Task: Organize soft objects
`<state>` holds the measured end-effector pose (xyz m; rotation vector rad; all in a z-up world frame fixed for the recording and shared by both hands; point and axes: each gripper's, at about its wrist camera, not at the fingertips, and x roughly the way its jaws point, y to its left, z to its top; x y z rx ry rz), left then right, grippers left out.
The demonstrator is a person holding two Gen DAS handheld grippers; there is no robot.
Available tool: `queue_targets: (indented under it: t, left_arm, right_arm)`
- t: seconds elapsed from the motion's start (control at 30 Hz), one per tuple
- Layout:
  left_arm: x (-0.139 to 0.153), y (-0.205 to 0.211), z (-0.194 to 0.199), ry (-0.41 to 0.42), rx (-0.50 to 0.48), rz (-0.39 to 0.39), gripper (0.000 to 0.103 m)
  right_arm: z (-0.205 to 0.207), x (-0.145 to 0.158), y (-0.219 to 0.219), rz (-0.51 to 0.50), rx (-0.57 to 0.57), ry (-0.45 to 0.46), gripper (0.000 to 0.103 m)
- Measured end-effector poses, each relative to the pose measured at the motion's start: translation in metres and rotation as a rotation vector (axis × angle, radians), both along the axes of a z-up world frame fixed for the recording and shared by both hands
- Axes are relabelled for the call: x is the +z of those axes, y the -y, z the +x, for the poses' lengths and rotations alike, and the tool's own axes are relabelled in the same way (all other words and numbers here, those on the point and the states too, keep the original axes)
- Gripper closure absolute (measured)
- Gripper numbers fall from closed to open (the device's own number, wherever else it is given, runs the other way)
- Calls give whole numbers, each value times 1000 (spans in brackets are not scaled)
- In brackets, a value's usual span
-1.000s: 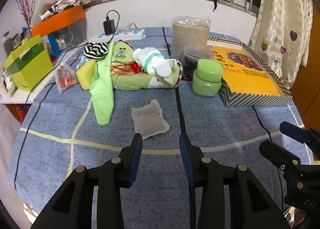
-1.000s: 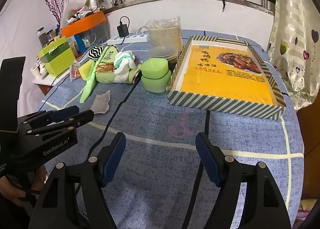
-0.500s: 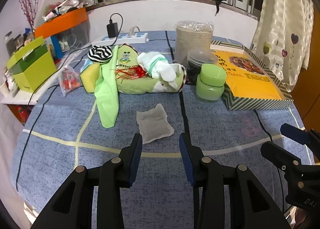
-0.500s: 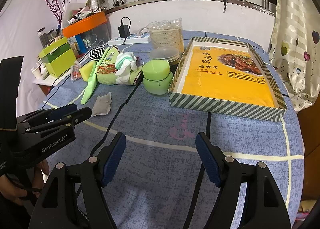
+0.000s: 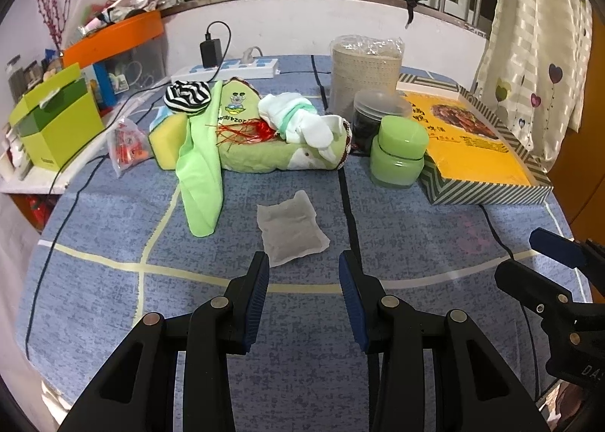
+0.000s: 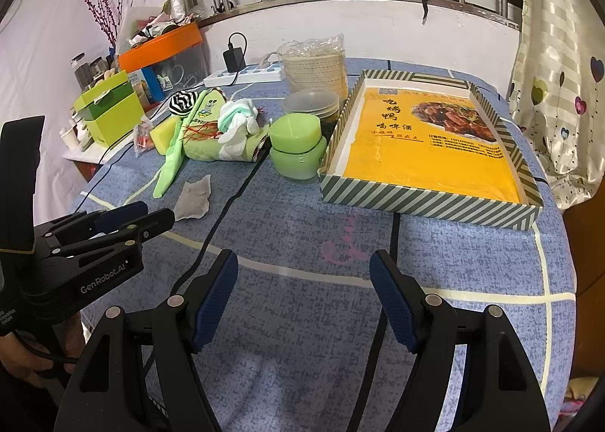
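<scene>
On the blue tablecloth [image 5: 113,228]: one yellow sponge [image 5: 166,137], one green cloth [image 5: 200,182], one grey pouch [image 5: 291,228], one green jar [image 5: 397,152], one striped box [image 5: 484,190]. Left gripper [image 5: 304,269] jaws apart, empty, just short of the pouch. Right gripper [image 6: 304,271] wide, empty.

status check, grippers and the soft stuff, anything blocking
Left gripper open, empty, just short of the grey cloth. Right gripper open, empty, over bare tablecloth. Nothing between left gripper and cloth.

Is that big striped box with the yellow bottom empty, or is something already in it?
Empty. The right wrist view shows the striped box with only its printed yellow floor; nothing lies inside.
</scene>
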<state>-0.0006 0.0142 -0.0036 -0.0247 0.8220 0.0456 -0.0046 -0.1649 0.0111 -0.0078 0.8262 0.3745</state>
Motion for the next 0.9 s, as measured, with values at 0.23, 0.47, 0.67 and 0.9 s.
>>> queue_targets:
  t: [0.23, 0.47, 0.67, 0.9]
  left_arm:
    - [1, 0, -1, 10, 3, -4, 66]
    - [-1, -3, 2, -2, 6, -30, 66]
    - [-2, -3, 4, -8, -1, -26, 66]
    - [-1, -5, 5, 1, -10, -32, 66]
  right_arm:
    - [1, -1, 0, 1, 1, -1, 30]
    - [2, -2, 0, 3, 2, -2, 30]
    - [2, -1, 0, 2, 1, -2, 30]
    - [6, -4, -1, 6, 3, -10, 30]
